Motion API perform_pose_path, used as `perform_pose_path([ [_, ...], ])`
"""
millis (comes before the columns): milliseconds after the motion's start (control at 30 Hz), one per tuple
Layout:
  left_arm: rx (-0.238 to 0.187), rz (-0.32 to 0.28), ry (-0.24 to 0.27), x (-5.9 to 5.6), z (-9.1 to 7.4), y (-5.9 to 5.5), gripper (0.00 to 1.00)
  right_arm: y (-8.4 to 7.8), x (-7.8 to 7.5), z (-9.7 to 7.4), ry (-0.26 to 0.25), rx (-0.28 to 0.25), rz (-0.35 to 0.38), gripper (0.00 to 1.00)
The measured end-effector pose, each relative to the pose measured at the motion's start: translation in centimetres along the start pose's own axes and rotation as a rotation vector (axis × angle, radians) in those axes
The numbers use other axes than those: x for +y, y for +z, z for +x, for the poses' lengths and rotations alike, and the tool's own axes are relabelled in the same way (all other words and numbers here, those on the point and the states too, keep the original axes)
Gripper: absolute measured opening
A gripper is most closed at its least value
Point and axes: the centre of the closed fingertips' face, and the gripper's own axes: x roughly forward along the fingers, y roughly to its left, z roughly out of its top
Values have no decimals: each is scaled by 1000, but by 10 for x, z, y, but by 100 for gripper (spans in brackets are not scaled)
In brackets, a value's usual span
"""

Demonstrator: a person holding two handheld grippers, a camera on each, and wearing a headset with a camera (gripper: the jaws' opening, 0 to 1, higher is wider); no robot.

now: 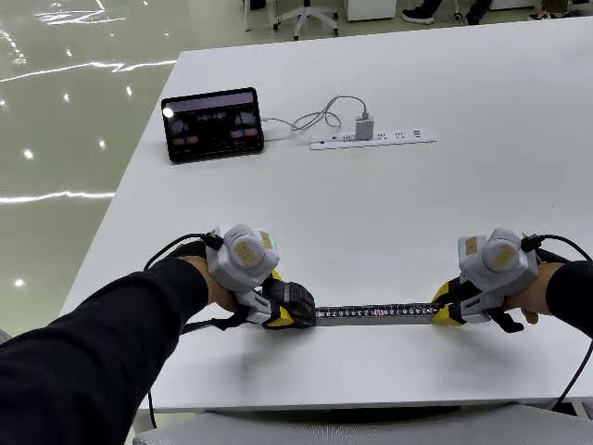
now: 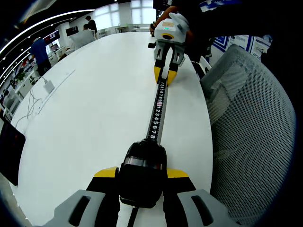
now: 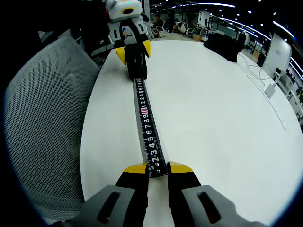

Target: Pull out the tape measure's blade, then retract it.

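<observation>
A black tape measure case [image 1: 291,303] rests on the white table [image 1: 389,222], clamped between the yellow tips of my left gripper [image 1: 281,311]; in the left gripper view the case [image 2: 142,172] sits between the jaws of the left gripper [image 2: 141,173]. Its dark blade [image 1: 375,312] with white numbers lies flat on the table, running right to my right gripper [image 1: 443,311], which is shut on the blade's end. In the right gripper view the blade [image 3: 146,125] leads from my right gripper [image 3: 157,169] to the case [image 3: 136,56].
A dark tablet [image 1: 212,123] stands at the back left, with a white power strip [image 1: 372,139] and cable beside it. The table's near edge lies just below the grippers. A grey mesh chair [image 2: 251,123] is close to that edge.
</observation>
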Motion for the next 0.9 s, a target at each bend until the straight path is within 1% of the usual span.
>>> perform_pose_path([
  [367, 0, -2, 0, 0, 0, 0, 31, -5, 1, -6, -3, 4, 9, 11],
  [900, -1, -4, -1, -1, 0, 0, 31, -15, -2, -12, -10, 15, 14, 11],
])
